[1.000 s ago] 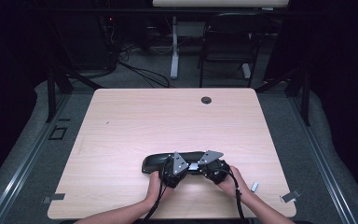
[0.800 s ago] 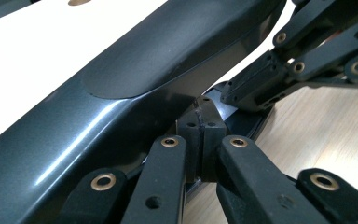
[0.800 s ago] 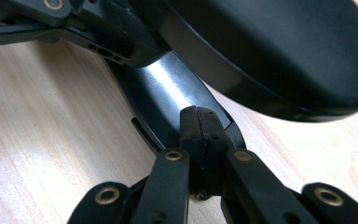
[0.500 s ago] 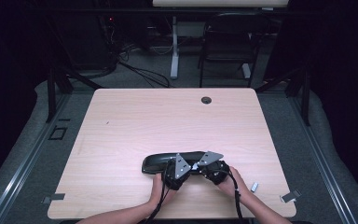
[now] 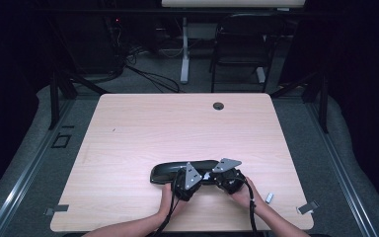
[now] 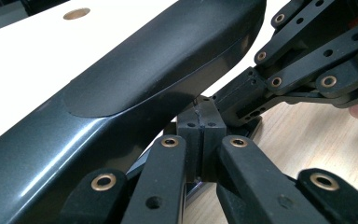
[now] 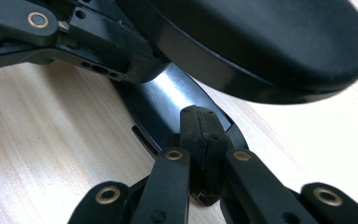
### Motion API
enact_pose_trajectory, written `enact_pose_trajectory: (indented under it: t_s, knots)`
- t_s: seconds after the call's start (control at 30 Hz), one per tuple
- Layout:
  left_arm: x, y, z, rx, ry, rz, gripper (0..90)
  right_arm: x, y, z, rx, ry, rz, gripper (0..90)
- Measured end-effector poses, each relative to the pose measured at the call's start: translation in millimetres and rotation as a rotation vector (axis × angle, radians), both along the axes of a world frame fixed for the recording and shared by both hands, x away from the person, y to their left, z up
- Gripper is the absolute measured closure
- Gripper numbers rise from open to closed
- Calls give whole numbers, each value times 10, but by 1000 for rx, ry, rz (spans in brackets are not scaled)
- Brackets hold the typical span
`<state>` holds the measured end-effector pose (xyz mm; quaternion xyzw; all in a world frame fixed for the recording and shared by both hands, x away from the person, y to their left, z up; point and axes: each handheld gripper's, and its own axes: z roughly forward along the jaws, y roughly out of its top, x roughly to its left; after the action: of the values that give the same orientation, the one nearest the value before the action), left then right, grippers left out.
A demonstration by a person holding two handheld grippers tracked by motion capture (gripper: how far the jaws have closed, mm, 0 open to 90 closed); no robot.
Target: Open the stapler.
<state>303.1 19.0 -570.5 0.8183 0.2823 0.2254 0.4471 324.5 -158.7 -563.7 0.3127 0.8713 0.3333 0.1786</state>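
Observation:
A long black case [image 5: 177, 172] lies on the wooden table [image 5: 153, 128] near its front edge. In the gripper views its upper half [image 7: 261, 42] stands lifted above a glossy lower half [image 7: 168, 93]. My left gripper [image 5: 196, 179] sits at the case's near side, its jaws shut [image 6: 200, 135] against the lower rim under the dark grey body [image 6: 121, 93]. My right gripper [image 5: 213, 178] meets it from the right, with its pads pressed together [image 7: 200, 135] on the glossy lower part. The two grippers' tips almost touch: the right one [image 6: 242, 93] reaches toward mine, and the left one [image 7: 107, 65] comes in at upper left.
A round cable hole [image 5: 218, 105] sits near the table's far edge. A small silver piece [image 5: 269, 198] lies at the front right, and tape tabs [image 5: 306, 207] mark the front corners. A chair [image 5: 242, 44] and cables stand beyond the table.
The left gripper has edged slightly right, closer to the right one. The case has stayed in place.

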Motion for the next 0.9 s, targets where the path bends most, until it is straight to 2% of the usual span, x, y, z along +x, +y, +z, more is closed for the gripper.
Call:
enact_pose_trajectory:
  t_s: [0.23,0.37,0.77,0.9]
  knots:
    - [1,-53,3,-5,-6,-16,900,8,-16,-4,13,5,1,900]
    - [28,-96,3,-10,8,-23,900,11,-39,-15,33,9,-4,900]
    - [30,-88,12,0,6,-33,900,8,-49,-29,62,16,-20,900]
    - [20,-90,13,-1,1,-29,900,8,-52,-25,56,16,-19,900]
